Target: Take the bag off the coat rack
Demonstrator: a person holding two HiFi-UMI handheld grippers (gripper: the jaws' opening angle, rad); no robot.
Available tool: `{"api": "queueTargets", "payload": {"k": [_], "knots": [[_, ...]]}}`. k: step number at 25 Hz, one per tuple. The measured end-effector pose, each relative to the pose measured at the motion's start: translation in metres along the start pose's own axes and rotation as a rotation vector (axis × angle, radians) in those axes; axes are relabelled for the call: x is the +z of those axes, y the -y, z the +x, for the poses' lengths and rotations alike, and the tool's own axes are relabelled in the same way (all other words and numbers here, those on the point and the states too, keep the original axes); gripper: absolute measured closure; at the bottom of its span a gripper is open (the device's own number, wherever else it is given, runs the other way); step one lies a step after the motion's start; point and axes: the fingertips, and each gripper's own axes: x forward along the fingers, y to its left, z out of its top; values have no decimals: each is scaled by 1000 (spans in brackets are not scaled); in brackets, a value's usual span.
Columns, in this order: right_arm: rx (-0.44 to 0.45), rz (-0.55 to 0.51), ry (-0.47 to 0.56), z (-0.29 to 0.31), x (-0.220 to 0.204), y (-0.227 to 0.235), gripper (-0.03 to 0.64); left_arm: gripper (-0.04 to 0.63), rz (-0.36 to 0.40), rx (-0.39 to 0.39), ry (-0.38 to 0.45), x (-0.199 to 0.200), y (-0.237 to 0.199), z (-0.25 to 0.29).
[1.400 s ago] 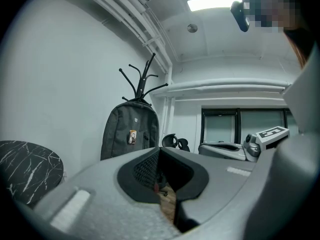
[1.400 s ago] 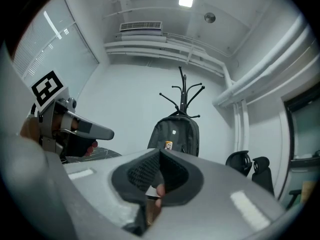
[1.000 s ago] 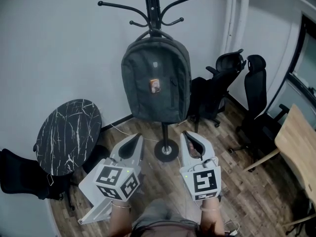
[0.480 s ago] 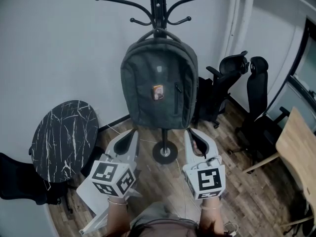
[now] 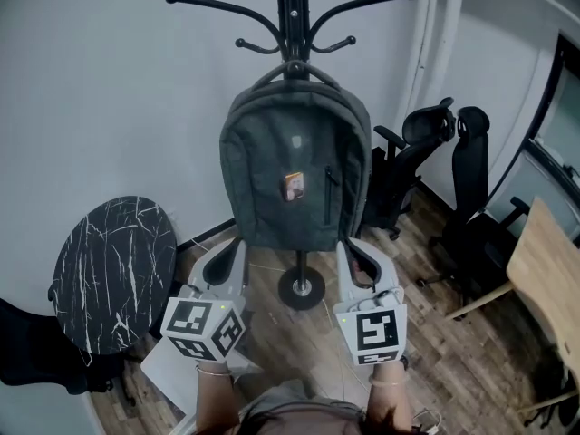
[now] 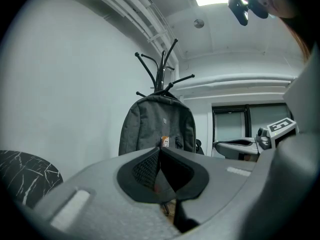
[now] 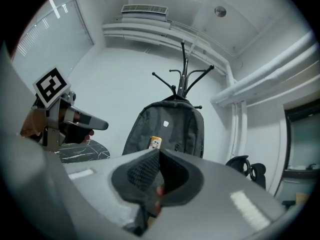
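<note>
Hanging by its top loop from the coat rack (image 5: 292, 7), the bag (image 5: 294, 170) sits flat against the pole, dark grey, front pocket facing me. For markings I get very little: a small pale logo patch (image 5: 296, 140) high on the front and an orange-and-white tag (image 5: 294, 185) pinned near the middle beside a zip pull (image 5: 328, 188). Both are too small for me to read any lettering or make out a brand. The only other print is the black-and-white square markers on the left cube (image 5: 204, 326) and the right cube (image 5: 372, 332). My left tool (image 5: 232, 250) has its jaws pressed together with nothing between them, pointing level at the lower part of the bag. My right tool (image 5: 355, 252) is the same, jaws closed on nothing. In the head view both tips sit just under the bag's bottom corners, one on each side of the pole. From each tool's own camera the bag hangs ahead, clear of the tips, with no contact.
</note>
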Motion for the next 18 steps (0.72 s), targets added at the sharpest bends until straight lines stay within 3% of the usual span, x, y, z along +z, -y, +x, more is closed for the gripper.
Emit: {"api": "queueTargets", "payload": {"k": [6,9,12,18], "knots": [[-26,22,-10,21,1,4,614,581,-1,-12,-4,0,-25,17],[-37,20,-30,29,-1,6,561,577,-12,-28,-11,-1,-36,27],[-59,19,-49,34,-5,9,556,496,-29,-28,-22,-5,-46,35],[-79,-3,-97,48,-20,24,500,455,-28,-26,-57,-13,-58,57]]}}
